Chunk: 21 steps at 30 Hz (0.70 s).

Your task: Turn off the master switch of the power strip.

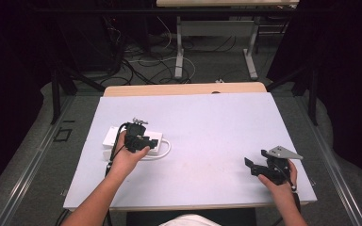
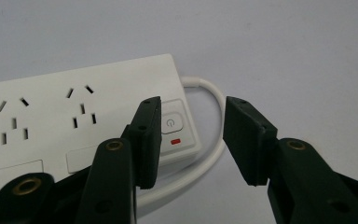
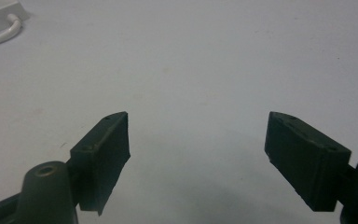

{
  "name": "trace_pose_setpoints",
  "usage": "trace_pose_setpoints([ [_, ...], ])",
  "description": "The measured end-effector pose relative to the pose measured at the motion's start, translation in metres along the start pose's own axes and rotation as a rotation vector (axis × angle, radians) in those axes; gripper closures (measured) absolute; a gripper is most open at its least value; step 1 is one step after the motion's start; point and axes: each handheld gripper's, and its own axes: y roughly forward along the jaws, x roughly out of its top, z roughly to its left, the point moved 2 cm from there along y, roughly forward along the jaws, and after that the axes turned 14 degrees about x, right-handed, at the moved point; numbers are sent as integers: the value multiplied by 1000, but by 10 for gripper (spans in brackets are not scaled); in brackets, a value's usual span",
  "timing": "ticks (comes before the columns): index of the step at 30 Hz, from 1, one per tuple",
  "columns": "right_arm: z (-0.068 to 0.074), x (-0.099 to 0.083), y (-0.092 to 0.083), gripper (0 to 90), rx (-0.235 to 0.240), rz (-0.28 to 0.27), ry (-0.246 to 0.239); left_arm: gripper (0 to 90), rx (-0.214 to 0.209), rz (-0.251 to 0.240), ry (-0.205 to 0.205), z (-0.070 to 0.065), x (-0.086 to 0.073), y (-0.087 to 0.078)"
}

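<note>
A white power strip (image 2: 74,112) lies flat on the pale table (image 1: 207,122), left of the middle (image 1: 111,137). At its end sit a power button (image 2: 172,123) and a small red mark (image 2: 175,141), and its white cable (image 2: 214,154) loops out from there. My left gripper (image 2: 193,135) hovers open at this end. One jaw stands beside the button, the other over the cable loop, and neither presses on anything. My right gripper (image 3: 198,154) stays wide open above bare table at the front right (image 1: 255,158), with nothing between its jaws.
The strip's cable (image 1: 167,149) curls to the right of it on the table. In the right gripper view the cable loop (image 3: 0,28) lies far off at the top left. Behind the table are desk legs (image 1: 179,52) and loose floor cables (image 1: 146,61).
</note>
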Motion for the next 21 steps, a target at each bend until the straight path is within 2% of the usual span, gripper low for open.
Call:
trace_pose_setpoints([
  [4, -1, 0, 0, 214, 5, -1, -5, 505, -8, -5, 12, 0, -1, -1],
  [5, -1, 0, -1, 214, -1, 3, -5, 490, -6, -10, -1, 0, -2, -1],
  [6, -1, 0, 0, 214, 2, 0, -6, 471, -7, -7, 15, 1, -2, -2],
  [13, 0, 0, 0, 214, -2, -5, -4, 355, 4, -42, 45, 4, -3, -6],
  [18, 0, 0, 0, 214, 3, 1, -7, 278, 17, -76, 92, 8, -6, -8],
  [21, 0, 0, 1, 214, -3, -4, -7, 247, 5, -90, 105, 10, -7, -10],
])
